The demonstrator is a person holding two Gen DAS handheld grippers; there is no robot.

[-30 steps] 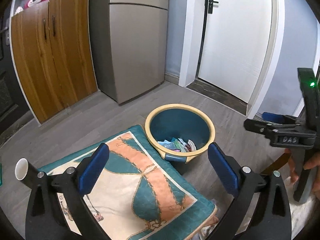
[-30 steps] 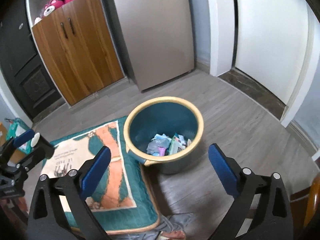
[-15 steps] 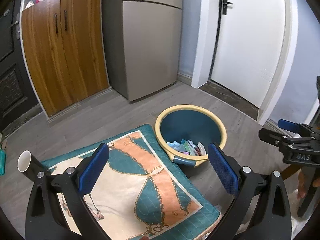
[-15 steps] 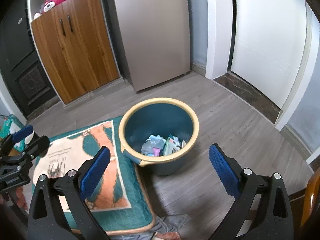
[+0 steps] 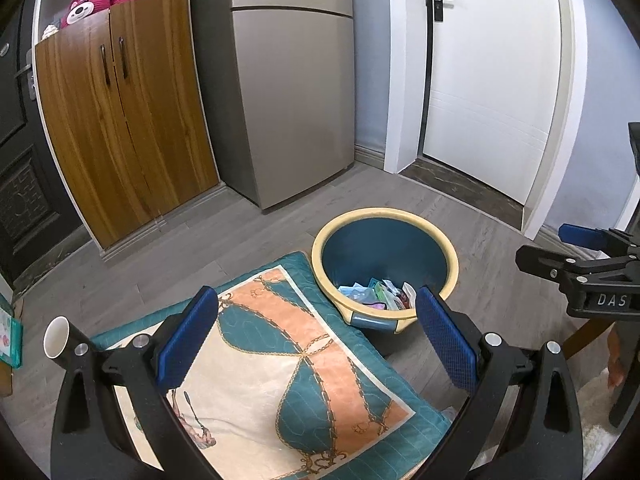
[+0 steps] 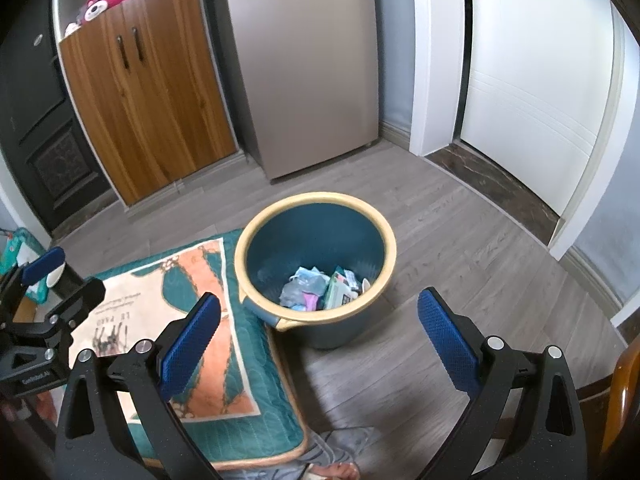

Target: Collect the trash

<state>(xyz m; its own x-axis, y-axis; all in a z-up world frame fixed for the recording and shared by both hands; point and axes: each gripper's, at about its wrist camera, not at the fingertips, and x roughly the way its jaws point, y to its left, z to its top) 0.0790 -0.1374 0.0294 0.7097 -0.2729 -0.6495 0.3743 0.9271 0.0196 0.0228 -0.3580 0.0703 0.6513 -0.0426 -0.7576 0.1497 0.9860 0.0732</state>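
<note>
Grippers are hanging nearest to me, both wide apart and both holding nothing: the left gripper is hovering over the patterned cushion, and the right gripper is hovering over the near rim of the bin. A white paper cup is showing just past the left gripper's outer finger, and I cannot tell whether it is riding on the tool or lying on the floor beyond it; if it is loose rubbish, it is risking being overlooked. Just beyond the blue pads, the trash is lying in a small heap of wrappers at the bottom of the bin, which is standing on the wood floor and touching the cushion's edge. With nothing gripped, the worry is a careless sweep: a finger catching that yellow rim is likely tipping the light bin and spilling the wrappers back out. The grey cloth crumpled at the cushion's near corner is looking easy to snag or trip on too. Farther off, the wooden cabinet, the fridge and the white door are standing well apart from all this, so they are posing no trouble
</note>
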